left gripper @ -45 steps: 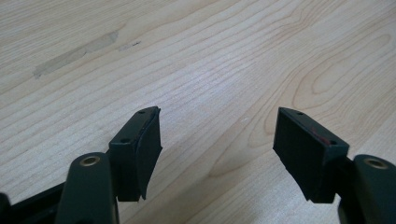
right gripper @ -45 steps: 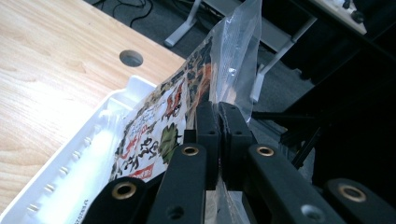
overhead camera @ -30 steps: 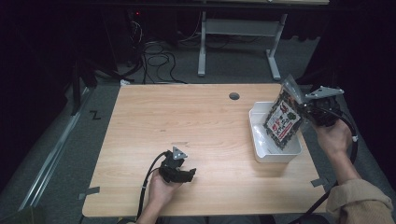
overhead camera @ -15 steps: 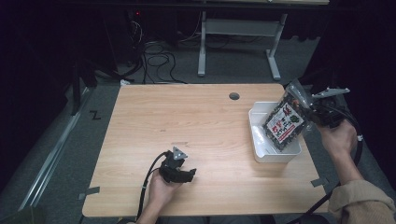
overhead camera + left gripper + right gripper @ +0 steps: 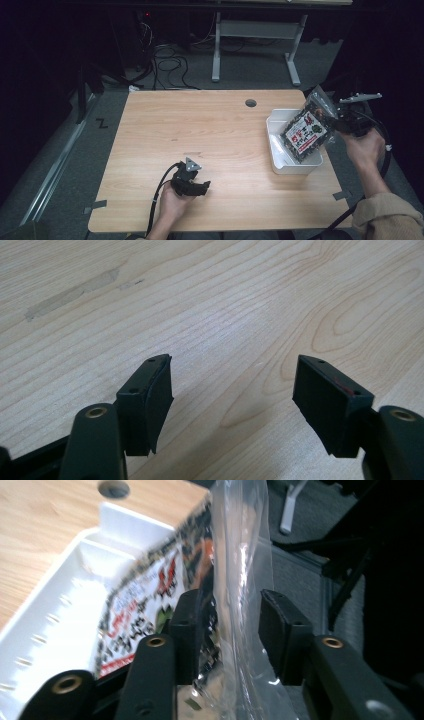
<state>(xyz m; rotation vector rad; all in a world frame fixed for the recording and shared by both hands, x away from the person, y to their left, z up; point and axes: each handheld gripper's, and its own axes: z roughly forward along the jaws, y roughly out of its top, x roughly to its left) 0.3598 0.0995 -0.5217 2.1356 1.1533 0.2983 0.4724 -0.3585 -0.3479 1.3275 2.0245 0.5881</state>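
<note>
Snack packet (image 5: 305, 134) stood tilted in the white bin (image 5: 278, 150), our landmark at the right edge of the table (image 5: 200, 130); its lower end sat inside the bin and its clear upper edge leaned out past the bin's far right corner. We saw our right gripper (image 5: 334, 121) just beyond that corner, at the packet's clear edge. In the right gripper view its jaws had just been opening: the clear plastic (image 5: 240, 580) still ran between them, one pad (image 5: 187, 630) against the printed face, the other pad (image 5: 280, 630) apart from the film, so nothing was pinched. Our left gripper (image 5: 202, 187) rested on the table well to the left of the bin, near the front edge. By its view the jaws stood apart over bare wood (image 5: 225, 315), gripping nothing.
</note>
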